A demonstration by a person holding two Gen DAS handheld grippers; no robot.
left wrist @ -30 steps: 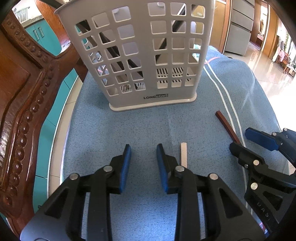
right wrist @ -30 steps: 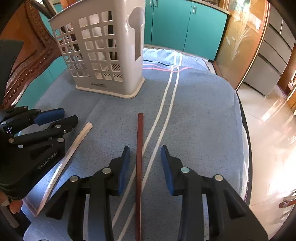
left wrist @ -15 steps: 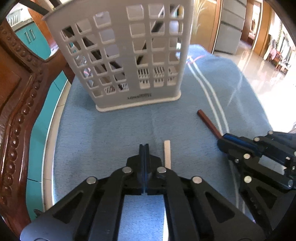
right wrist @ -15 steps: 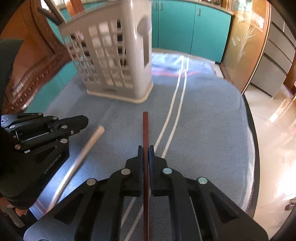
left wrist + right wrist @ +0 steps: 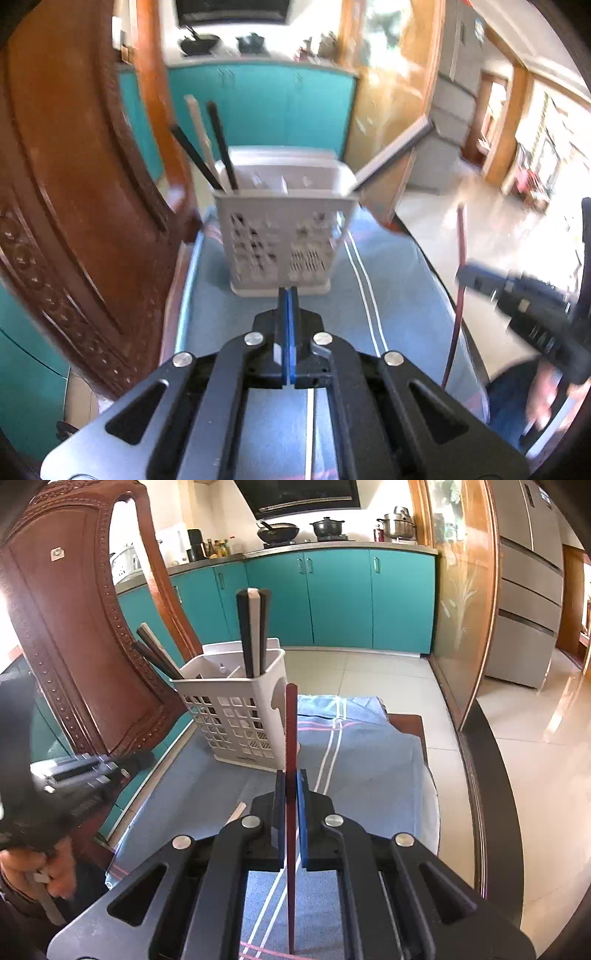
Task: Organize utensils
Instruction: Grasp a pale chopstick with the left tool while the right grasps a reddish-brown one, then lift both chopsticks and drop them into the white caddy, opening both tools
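A white lattice utensil holder [image 5: 284,229] [image 5: 236,720] stands on the blue towel [image 5: 388,295] and holds several chopsticks [image 5: 253,631]. My right gripper [image 5: 291,779] is shut on a dark red chopstick [image 5: 291,738] and holds it lifted above the towel, pointing toward the holder; it also shows in the left wrist view [image 5: 460,266]. My left gripper [image 5: 288,295] is shut with nothing visible between its blue pads, raised above the towel. A pale chopstick [image 5: 236,812] lies on the towel left of my right gripper.
A carved wooden chair back [image 5: 74,627] rises at the left beside the holder. Teal kitchen cabinets [image 5: 332,598] stand behind. The table's dark edge [image 5: 480,775] runs along the right, with tiled floor beyond.
Both grippers have risen from the towel. The right one lifted the dark red chopstick with it. The left one stayed shut and the pale chopstick stayed on the towel.
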